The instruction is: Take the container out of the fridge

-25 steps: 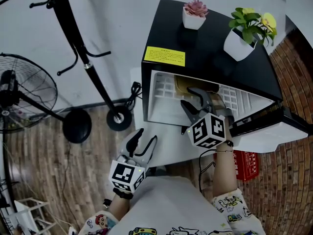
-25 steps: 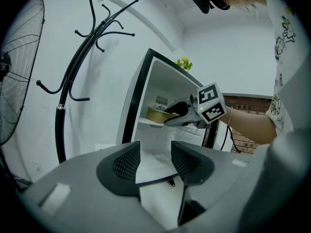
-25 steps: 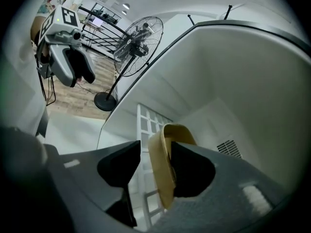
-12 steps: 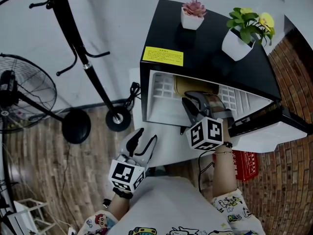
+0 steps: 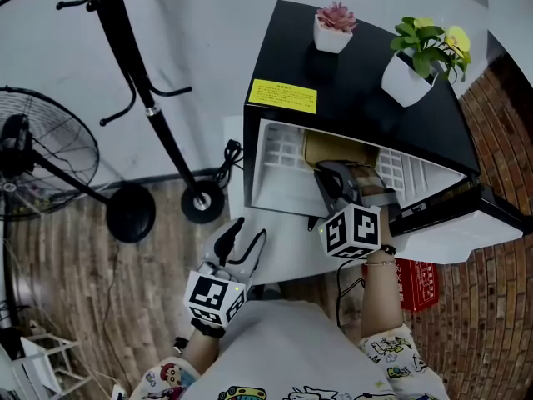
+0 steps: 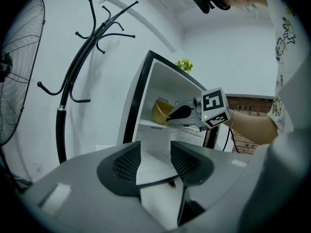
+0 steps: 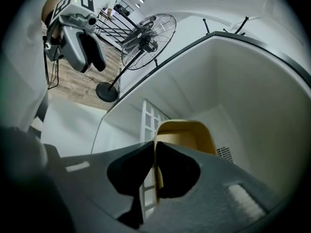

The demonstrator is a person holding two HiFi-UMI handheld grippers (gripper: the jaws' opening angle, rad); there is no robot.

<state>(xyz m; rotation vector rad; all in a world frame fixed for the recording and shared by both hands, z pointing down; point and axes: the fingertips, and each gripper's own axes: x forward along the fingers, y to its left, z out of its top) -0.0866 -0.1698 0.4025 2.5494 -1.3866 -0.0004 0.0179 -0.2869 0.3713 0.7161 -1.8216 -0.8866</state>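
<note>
A tan open container [image 5: 331, 147] stands on the white shelf inside the small black fridge [image 5: 358, 98]; it also shows in the right gripper view [image 7: 188, 130] and the left gripper view [image 6: 160, 111]. My right gripper [image 5: 330, 178] reaches into the fridge. Its jaws have just been closing and now pinch the container's near wall [image 7: 155, 161]. My left gripper [image 5: 246, 237] hangs outside, below and left of the fridge opening. It is open, with nothing between its jaws [image 6: 155, 161].
The fridge door [image 5: 454, 233] hangs open to the right. Two potted plants [image 5: 336, 25] [image 5: 420, 57] stand on the fridge top. A black coat stand [image 5: 150, 115] and a floor fan [image 5: 42, 165] stand to the left. A red crate [image 5: 420, 282] sits under the door.
The right gripper's jaws, wide apart a second ago, have closed onto the container's near wall, and the gripper has rolled slightly. The left gripper has not moved.
</note>
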